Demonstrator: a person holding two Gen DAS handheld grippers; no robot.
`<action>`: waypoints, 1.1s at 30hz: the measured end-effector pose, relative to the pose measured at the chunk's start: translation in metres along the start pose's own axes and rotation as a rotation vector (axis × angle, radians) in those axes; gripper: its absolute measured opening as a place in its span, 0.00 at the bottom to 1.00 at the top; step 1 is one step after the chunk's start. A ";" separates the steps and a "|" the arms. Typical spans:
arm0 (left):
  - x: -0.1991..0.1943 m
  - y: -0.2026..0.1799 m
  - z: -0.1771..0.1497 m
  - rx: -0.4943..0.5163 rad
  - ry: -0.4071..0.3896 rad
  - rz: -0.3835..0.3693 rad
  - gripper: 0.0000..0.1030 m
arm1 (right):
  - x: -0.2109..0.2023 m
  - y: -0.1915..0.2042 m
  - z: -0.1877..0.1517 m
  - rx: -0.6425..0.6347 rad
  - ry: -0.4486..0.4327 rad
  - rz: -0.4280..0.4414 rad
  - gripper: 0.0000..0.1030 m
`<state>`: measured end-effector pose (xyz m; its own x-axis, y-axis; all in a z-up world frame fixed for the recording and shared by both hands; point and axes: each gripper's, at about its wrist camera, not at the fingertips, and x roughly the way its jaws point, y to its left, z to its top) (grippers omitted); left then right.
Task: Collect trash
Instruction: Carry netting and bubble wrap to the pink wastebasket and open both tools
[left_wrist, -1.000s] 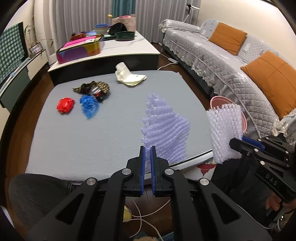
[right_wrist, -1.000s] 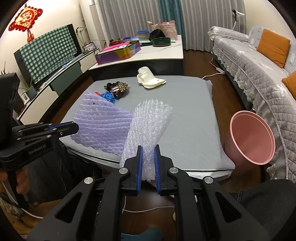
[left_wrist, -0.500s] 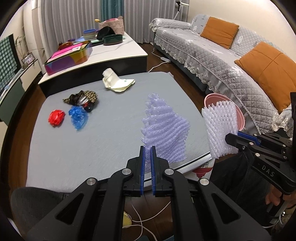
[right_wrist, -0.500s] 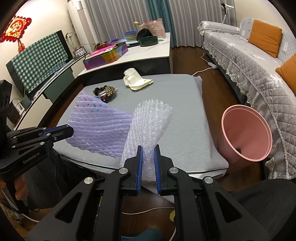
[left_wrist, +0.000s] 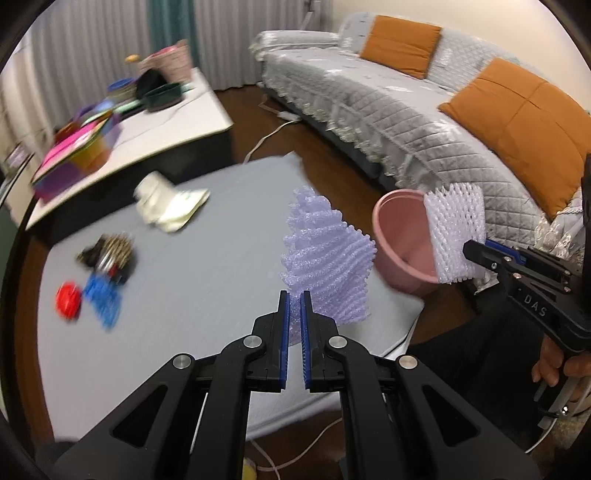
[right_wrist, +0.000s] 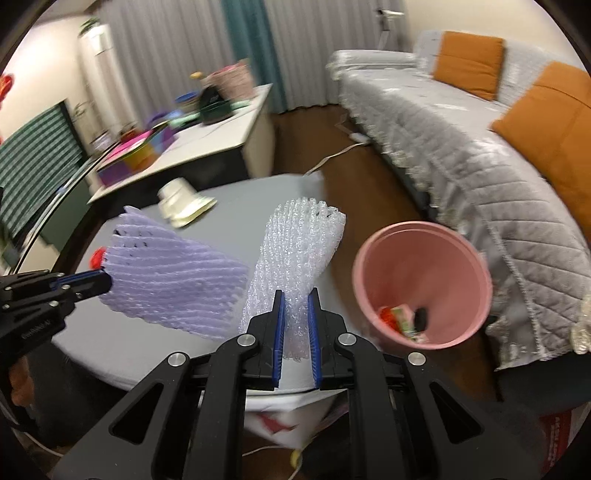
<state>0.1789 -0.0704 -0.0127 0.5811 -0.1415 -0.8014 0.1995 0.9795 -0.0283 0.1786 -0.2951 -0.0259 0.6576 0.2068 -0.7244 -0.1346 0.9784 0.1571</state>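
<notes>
Status: both tools carry foam trash toward the pink bin (right_wrist: 421, 284), judged as the deposit step.
Left tool (left_wrist: 294, 306): jaws nearly together, clamped on the lower corner of the purple foam net (left_wrist: 327, 258), which stands above the bench (left_wrist: 184, 295).
Right tool (right_wrist: 295, 306): jaws pressed onto the base of the white foam net (right_wrist: 295, 258), which rises upright between them.
Bin location: on the floor just beside the bench corner, between bench and sofa (right_wrist: 461, 147); its mouth tilts toward the right tool, and small wrappers already lie inside.
Remaining trash: a red scrap (left_wrist: 68, 299), a blue wrapper (left_wrist: 101, 299), a dark mixed wad (left_wrist: 110, 254) and a cream paper container (left_wrist: 166, 206) lie on the bench, well apart from both tools.
Risk 1: each net is held by a thin edge only; a fast swing could pull the light foam free before it reaches the bin.
Risk 2: a net released off centre could catch on the rim and fall to the floor.
Risk 3: a tool striking the tilted bin could tip it and spill the contents.
Risk 4: the two tools converge on one opening and could collide.
Surface: grey fabric-covered bench, soft and low.
Room: living room with wood floor, orange cushions (left_wrist: 517, 122), a white side bench (left_wrist: 166, 125) with boxes, curtains behind; both views show motion blur.
</notes>
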 end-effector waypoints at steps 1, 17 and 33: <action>0.006 -0.009 0.014 0.023 -0.003 -0.019 0.05 | 0.002 -0.013 0.005 0.023 -0.005 -0.023 0.12; 0.131 -0.144 0.120 0.218 0.070 -0.140 0.06 | 0.074 -0.152 0.035 0.325 0.067 -0.168 0.13; 0.209 -0.160 0.122 0.191 0.122 -0.011 0.86 | 0.119 -0.191 0.028 0.401 0.190 -0.260 0.80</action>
<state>0.3649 -0.2739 -0.1024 0.4811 -0.1220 -0.8681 0.3575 0.9315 0.0673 0.3027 -0.4577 -0.1232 0.4802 -0.0094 -0.8771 0.3353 0.9260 0.1736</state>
